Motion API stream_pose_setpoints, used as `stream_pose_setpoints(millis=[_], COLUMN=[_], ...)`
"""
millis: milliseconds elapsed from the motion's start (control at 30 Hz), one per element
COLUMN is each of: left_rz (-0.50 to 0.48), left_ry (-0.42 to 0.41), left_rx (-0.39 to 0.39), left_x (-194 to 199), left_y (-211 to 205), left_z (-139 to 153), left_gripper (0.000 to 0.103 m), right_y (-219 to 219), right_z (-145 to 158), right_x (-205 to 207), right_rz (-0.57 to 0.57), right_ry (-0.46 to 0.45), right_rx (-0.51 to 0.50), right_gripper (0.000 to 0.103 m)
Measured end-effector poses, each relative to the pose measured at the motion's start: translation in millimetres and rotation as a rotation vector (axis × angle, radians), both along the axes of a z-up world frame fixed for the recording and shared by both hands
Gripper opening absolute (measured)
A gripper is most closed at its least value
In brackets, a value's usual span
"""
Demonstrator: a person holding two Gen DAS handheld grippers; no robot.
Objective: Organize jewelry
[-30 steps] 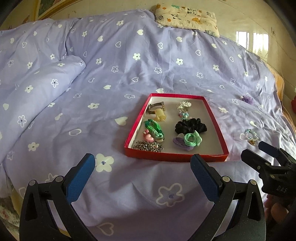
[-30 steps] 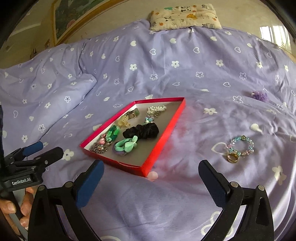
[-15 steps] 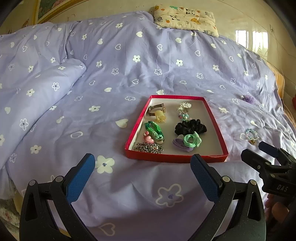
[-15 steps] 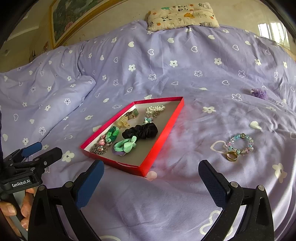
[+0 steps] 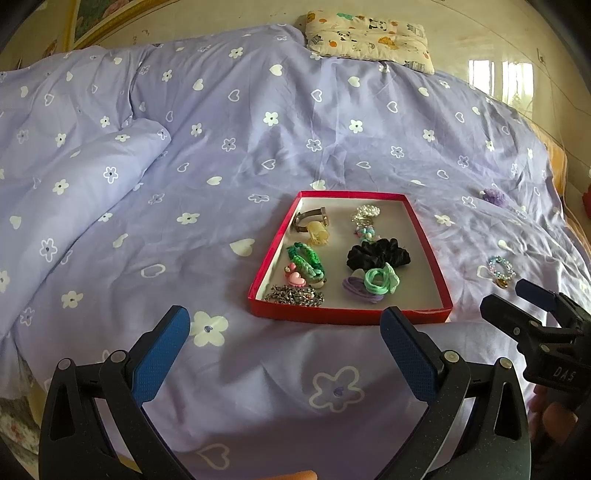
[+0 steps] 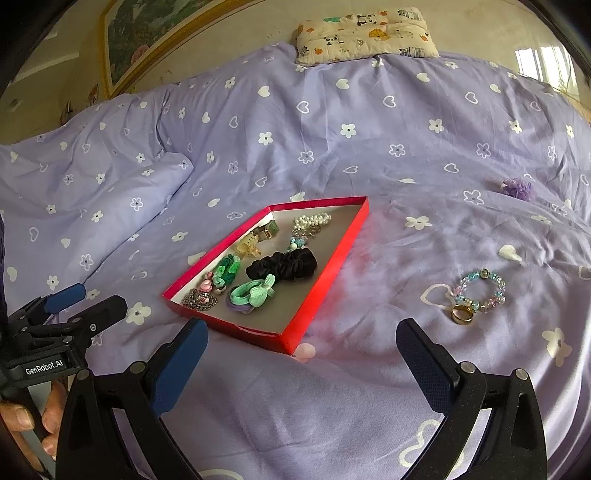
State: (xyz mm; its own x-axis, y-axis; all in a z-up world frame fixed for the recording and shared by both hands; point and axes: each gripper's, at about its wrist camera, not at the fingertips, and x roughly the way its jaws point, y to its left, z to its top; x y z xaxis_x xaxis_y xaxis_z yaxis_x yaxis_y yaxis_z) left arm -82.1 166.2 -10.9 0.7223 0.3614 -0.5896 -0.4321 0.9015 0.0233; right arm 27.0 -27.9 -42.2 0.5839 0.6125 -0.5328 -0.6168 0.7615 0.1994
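Note:
A red tray (image 5: 349, 316) (image 6: 325, 273) lies on the purple bedspread and holds several pieces: a black scrunchie (image 5: 378, 253) (image 6: 282, 264), green hair ties (image 5: 380, 280), a green braided band (image 5: 304, 256), a chain (image 5: 295, 295) and pearls (image 6: 310, 220). A beaded bracelet (image 6: 480, 290) (image 5: 500, 266) and a gold ring (image 6: 461, 314) lie on the bedspread right of the tray. A purple item (image 6: 517, 189) (image 5: 495, 195) lies farther right. My left gripper (image 5: 284, 347) (image 6: 86, 301) is open and empty, near the tray's front edge. My right gripper (image 6: 301, 358) (image 5: 515, 299) is open and empty, near side of the bracelet.
A patterned pillow (image 5: 369, 35) (image 6: 365, 33) lies at the head of the bed. A folded quilt ridge (image 5: 85, 177) rises at the left. A framed picture (image 6: 147, 33) hangs on the wall behind.
Both grippers have drawn back slightly and tilted up; the tray and the bed sit a little lower in both views. Nothing was taken hold of.

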Motion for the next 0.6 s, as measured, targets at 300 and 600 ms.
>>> stream_pose_setpoints(millis=[300,600], left_rz=[0.006,0.004], left_ry=[0.002,0.003], left_rx=[0.003,-0.001], left_x=[-0.6,-0.4], left_y=[-0.5,0.5], left_z=[0.4,-0.5], left_gripper=[0.103,0.103], right_y=[0.1,0.6], right_z=[0.5,2.3], right_x=[0.0,-1.6], right_rz=[0.000,0.001], right_ry=[0.000,-0.004], right_rx=[0.001,0.002], right_gripper=[0.103,0.103])
